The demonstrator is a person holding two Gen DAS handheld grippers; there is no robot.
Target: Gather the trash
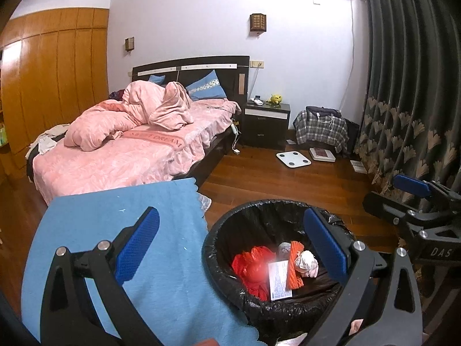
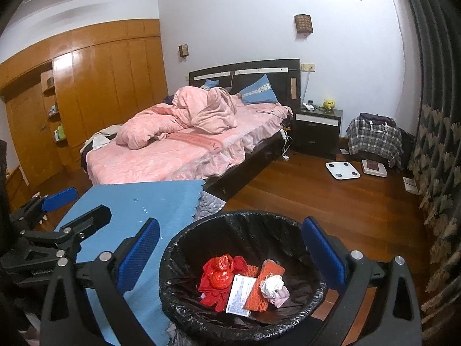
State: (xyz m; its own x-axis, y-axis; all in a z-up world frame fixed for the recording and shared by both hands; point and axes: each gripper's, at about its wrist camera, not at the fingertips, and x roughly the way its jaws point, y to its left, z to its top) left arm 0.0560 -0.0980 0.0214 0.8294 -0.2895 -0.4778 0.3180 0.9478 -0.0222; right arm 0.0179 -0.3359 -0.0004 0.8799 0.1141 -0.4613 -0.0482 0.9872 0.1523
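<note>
From the left wrist, the left gripper [image 1: 230,248] is hovering, jaws apart and empty, over the bin [image 1: 230,288] holding the trash [image 1: 273,268]. From the right wrist, the right gripper [image 2: 232,250] is likewise gaping empty; dropping lower risks snagging the liner [image 2: 245,230].

Setting: lived-in home bedroom. Evidence: double bed [image 2: 184,155] with dark headboard [image 2: 245,72], rumpled pink duvet [image 1: 126,115] and blue pillows [image 1: 207,86]. Dark nightstand [image 2: 317,132] just beside the bed, yellow plush toy [image 2: 328,103] on top. Built-in wooden wardrobe [image 2: 95,86] along the left wall. Dark patterned curtain [image 1: 409,86] at right. Bathroom scale [image 2: 343,170] on wood floor [image 2: 317,199]. Two wall lamps [image 2: 304,23] above the headboard.
</note>
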